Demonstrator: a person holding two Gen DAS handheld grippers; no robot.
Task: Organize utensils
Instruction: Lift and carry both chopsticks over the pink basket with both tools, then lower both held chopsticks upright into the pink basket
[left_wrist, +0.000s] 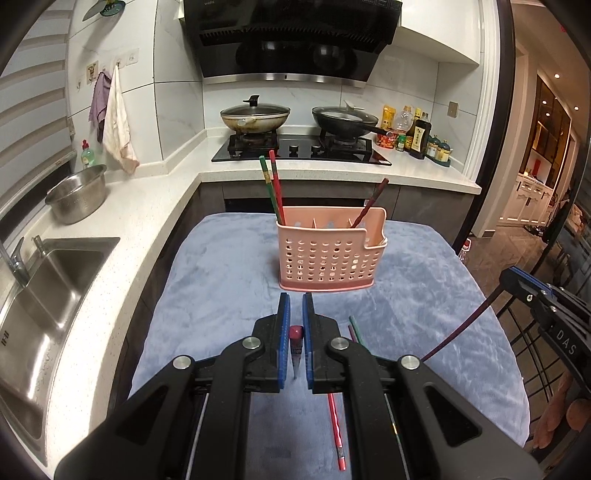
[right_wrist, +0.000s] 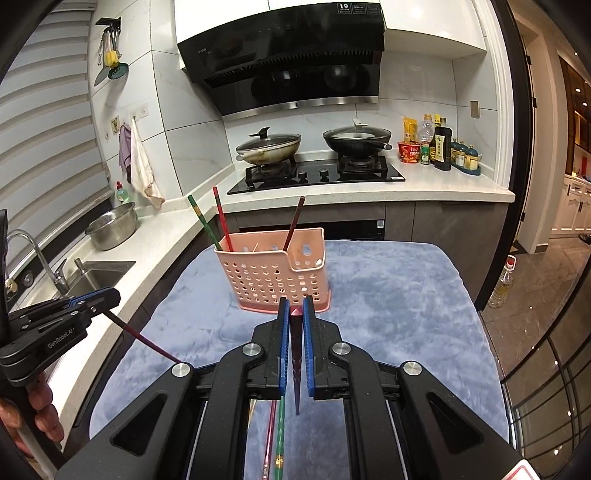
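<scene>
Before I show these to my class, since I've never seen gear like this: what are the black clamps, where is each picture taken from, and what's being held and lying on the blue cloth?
No robot here: a person holds a two-finger clamp in each hand, each with a wide-angle camera looking along its fingers.

One picture comes from the left gripper, the other from the right gripper. Each also catches the other clamp at its edge.

Both are shut, each on one dark red chopstick: the left one's and the right one's.

On the blue cloth stands a pink perforated holder with three chopsticks already in it: a green and a red at one end, a dark one at the other. More chopsticks lie loose on the cloth, including a red one and a green one.
</scene>
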